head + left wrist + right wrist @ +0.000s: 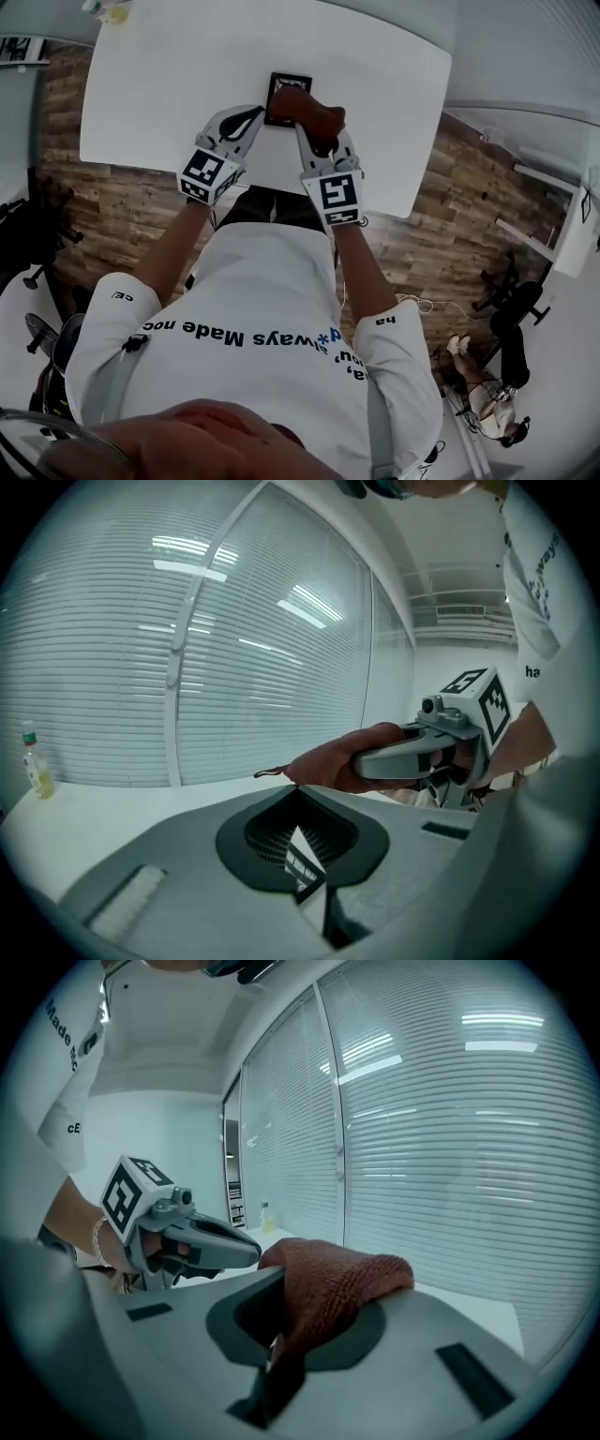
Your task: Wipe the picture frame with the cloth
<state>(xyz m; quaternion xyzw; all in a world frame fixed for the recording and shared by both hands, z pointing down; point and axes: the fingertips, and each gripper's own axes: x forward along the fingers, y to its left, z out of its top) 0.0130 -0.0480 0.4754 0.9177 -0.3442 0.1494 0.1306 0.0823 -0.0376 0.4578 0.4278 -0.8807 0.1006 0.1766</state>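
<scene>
The picture frame [279, 86] lay flat near the middle of the white bench [159, 94], close to the edge where the person stood, so both arms could reach it without stretching.

The left gripper [251, 122] came in at the frame's left side. In the left gripper view a thin pale strip with a dark pattern sat pinched between the closed jaws. It appeared to be the frame's edge, though the view was too close to be sure. Holding it there would pin the frame so that it did not slide under the rubbing.

The right gripper [323, 142] was clenched on the reddish-brown cloth [339, 1279]. The jaws bit a gathered fold low down and the rest bulged forward past the tips. That left a soft pad out front to meet the frame rather than hard plastic. From the head view the cloth covered the frame's right and near part, touching it, with the dark upper left corner left bare.

I judged the wiping to be under way, with the uncovered corner not yet reached. A small bottle [36, 761] stood at the bench's far corner, well apart from the work.
</scene>
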